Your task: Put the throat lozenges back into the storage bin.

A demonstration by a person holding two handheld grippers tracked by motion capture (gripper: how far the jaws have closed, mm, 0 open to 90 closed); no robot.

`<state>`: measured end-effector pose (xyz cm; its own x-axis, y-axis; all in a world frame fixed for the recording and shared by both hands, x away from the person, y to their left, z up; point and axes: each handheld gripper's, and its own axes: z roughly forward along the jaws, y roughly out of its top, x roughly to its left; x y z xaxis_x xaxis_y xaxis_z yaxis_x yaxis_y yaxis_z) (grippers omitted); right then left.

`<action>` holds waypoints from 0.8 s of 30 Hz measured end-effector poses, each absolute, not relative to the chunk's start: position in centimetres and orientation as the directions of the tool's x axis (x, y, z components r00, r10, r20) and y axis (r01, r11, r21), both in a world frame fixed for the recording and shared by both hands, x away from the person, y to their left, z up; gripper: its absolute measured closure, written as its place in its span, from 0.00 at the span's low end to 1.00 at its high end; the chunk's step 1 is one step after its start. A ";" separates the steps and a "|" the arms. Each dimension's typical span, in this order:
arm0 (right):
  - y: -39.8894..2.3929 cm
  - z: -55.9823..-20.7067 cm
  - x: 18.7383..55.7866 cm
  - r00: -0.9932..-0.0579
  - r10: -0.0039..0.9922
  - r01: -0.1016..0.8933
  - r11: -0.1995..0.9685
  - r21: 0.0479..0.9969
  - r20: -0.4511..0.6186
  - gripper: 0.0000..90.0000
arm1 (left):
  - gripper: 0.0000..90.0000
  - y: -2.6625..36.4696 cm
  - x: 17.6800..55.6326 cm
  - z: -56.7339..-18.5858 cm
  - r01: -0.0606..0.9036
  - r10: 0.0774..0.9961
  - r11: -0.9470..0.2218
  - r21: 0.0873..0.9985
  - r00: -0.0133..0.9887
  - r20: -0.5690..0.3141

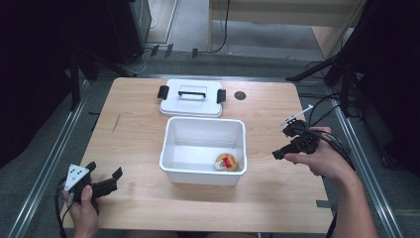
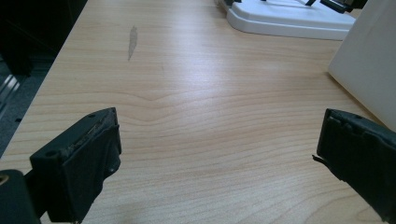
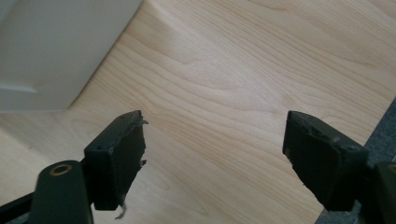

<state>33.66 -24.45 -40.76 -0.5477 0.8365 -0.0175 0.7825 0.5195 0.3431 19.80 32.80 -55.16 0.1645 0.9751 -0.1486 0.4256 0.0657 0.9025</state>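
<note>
Both my grippers are empty, jaws apart: left gripper [image 1: 105,179] near the table's [image 1: 133,144] front-left corner, right gripper [image 1: 286,142] just right of the bin [image 1: 171,148], where the jar [image 1: 226,162] lies inside.

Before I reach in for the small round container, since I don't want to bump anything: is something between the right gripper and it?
Yes: the white bin's right wall stands between the right gripper and the small round container.
</note>
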 end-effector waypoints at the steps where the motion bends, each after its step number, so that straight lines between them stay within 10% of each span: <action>1: -24.7 -41.0 33.6 -0.541 0.841 0.783 0.511 0.356 -0.017 0.22 | 0.00 32.8 19.8 -55.2 0.428 0.976 0.065 0.901 0.163 -0.148; 24: -32.3 -48.6 28.2 -0.217 0.974 0.727 0.122 0.676 0.058 0.00 | 0.00 32.8 19.7 -55.2 0.426 0.976 0.057 0.903 0.167 -0.140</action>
<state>28.19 -32.33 -48.58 -0.2175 0.9743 0.0580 0.7270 0.1221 0.6757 19.73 32.76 -55.15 0.1666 0.9760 -0.1403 0.4256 0.0572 0.9031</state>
